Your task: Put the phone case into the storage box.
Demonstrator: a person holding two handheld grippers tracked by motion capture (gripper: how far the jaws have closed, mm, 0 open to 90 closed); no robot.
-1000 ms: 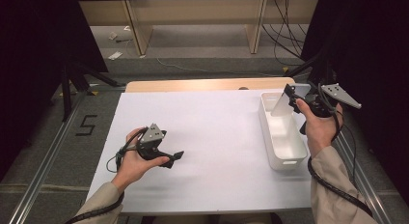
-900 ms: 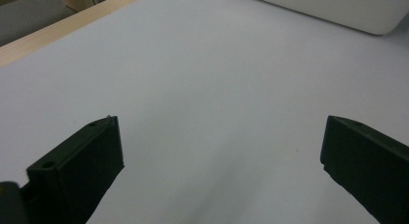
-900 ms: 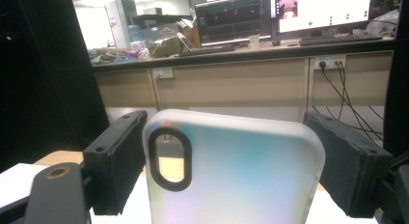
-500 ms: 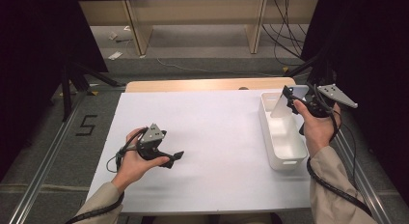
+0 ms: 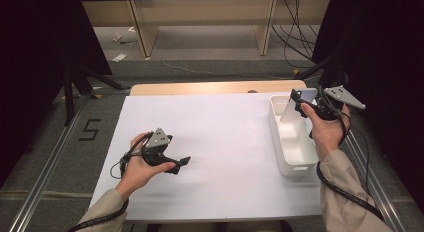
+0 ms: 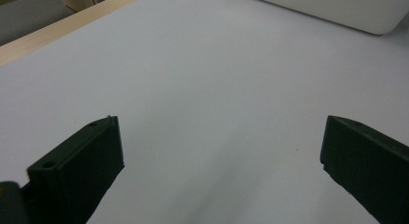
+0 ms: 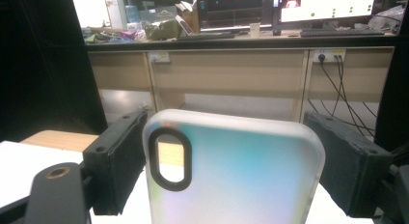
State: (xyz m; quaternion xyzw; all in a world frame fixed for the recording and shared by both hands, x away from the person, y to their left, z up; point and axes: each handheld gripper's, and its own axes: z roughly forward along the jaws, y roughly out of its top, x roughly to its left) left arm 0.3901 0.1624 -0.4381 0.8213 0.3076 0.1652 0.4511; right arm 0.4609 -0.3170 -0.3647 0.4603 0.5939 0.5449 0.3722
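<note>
A: Status on the phone case (image 7: 234,171)?

B: My right gripper (image 5: 306,105) has it, held upright above the far end of the white bin (image 5: 290,164) at the right side of the counter (image 5: 225,137). The fingers (image 7: 115,161) are clamped on its two long edges, camera cutout at the top left as the right gripper view sees it.

A: Handling?

B: I judge it light, thin and springy: an empty frosted shell that bows if squeezed hard. The surface looks smooth, so it's likely slippery. Edge grip is the right hold, since the rims are its stiffest part. Low on the sides would be better than near the cutout, where the wall is weakest. It's not fragile, and a drop into the bin shouldn't hurt it.

A: Left side?

B: My left gripper (image 5: 172,162) is low over the bare counter with its fingers (image 6: 77,171) wide apart, holding nothing.

A: View differences?

B: The high view gives the layout: case over the bin, and my hands well apart. The right gripper view gives finger contact on the case edges and the cutout, too small to read from above. The left gripper view shows the gap between the left fingers and a corner of the bin (image 6: 337,9) beyond.
</note>
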